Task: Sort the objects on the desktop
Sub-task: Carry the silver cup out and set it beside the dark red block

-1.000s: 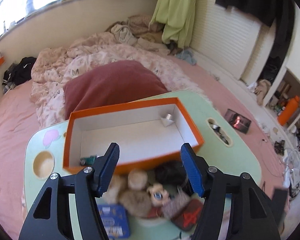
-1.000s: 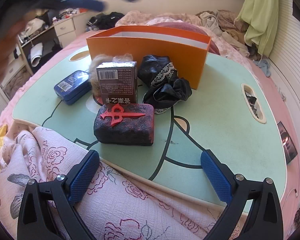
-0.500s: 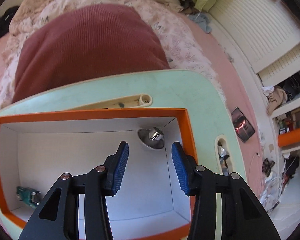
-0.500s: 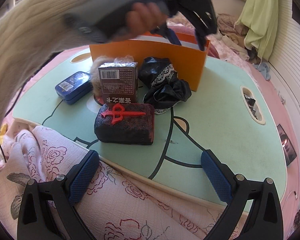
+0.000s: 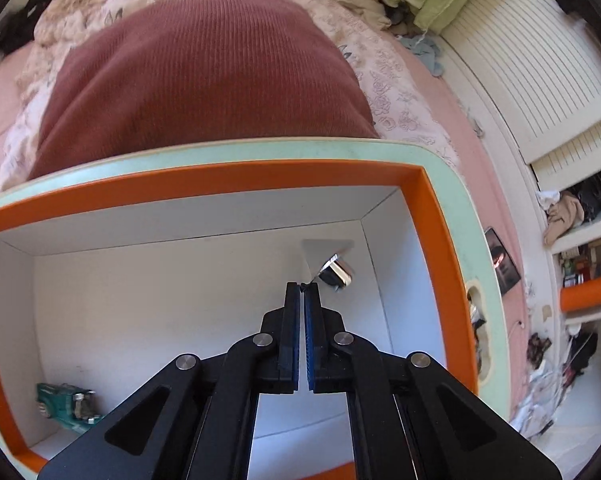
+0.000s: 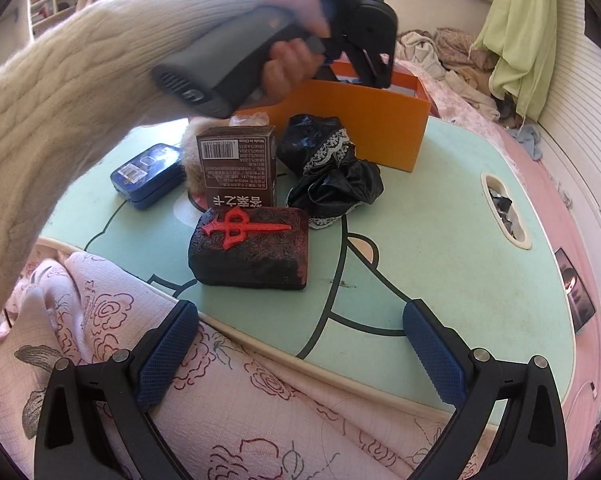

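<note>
Inside the orange box [image 5: 228,174], the left gripper [image 5: 302,286], open half a second ago, has been closed on the small plastic bag [image 5: 320,254] holding a metal piece at the far right corner. A removal or repositioning is probably under way; the right gripper [image 6: 300,354] is held wide open and empty, short of the table [image 6: 440,240] in front of the box.

Left tongs [image 5: 302,286] pinch a clear bag's [image 5: 325,254] corner inside the orange box [image 5: 432,216].

Just past the left gripper [image 5: 302,286] tips lies a shiny metal piece [image 5: 337,273] on the orange box [image 5: 228,176]'s matt white card floor. Ahead of the right gripper [image 6: 300,354]: rough-textured black case [image 6: 250,246], glossy black fabric [image 6: 332,172].
</note>
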Demonstrator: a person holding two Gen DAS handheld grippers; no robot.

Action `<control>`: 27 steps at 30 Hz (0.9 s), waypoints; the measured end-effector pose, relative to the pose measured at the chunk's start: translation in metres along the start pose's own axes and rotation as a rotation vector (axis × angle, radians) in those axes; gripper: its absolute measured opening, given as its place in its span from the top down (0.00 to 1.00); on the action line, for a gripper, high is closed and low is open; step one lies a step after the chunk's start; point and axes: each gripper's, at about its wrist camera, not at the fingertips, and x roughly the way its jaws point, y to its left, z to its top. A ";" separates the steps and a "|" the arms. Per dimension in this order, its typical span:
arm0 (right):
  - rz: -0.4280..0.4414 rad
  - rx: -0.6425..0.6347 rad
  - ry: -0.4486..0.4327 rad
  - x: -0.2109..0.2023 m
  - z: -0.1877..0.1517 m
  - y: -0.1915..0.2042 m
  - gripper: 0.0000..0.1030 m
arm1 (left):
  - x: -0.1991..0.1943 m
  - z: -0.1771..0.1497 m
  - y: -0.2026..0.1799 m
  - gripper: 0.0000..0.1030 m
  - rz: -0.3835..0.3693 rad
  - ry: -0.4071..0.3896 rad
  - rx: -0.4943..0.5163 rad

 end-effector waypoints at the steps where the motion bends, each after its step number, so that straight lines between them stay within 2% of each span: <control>1: 0.000 0.000 0.000 0.000 0.000 0.000 0.01 | -0.005 -0.002 0.002 0.98 -0.005 -0.009 0.007; 3: 0.000 0.000 0.000 0.000 0.000 0.000 0.01 | -0.017 -0.007 0.005 0.98 -0.019 -0.032 0.008; 5: 0.002 0.002 0.002 0.001 0.001 -0.001 0.01 | -0.036 -0.014 0.010 0.98 -0.063 -0.070 0.004; 8: 0.007 0.006 0.004 0.002 -0.003 0.000 0.01 | -0.073 -0.035 0.015 0.98 -0.109 -0.149 0.037; 11: 0.008 0.006 0.004 0.002 -0.003 0.000 0.01 | -0.111 -0.068 0.024 0.98 -0.144 -0.229 0.078; 14: 0.009 0.007 0.005 0.003 -0.002 0.000 0.01 | -0.133 -0.107 0.040 0.98 -0.174 -0.282 0.098; 18: 0.010 0.007 0.005 0.003 -0.003 -0.001 0.01 | -0.126 -0.153 0.064 0.98 -0.227 -0.251 0.090; 21: 0.009 0.005 0.006 0.003 -0.003 -0.001 0.01 | -0.117 -0.185 0.073 0.98 -0.179 -0.257 0.097; 25: 0.010 0.006 0.006 0.003 -0.003 -0.001 0.01 | -0.077 -0.201 0.060 0.96 -0.117 -0.160 0.190; 27: 0.011 0.006 0.006 0.004 -0.004 -0.002 0.01 | -0.074 -0.196 0.054 0.95 -0.097 -0.212 0.195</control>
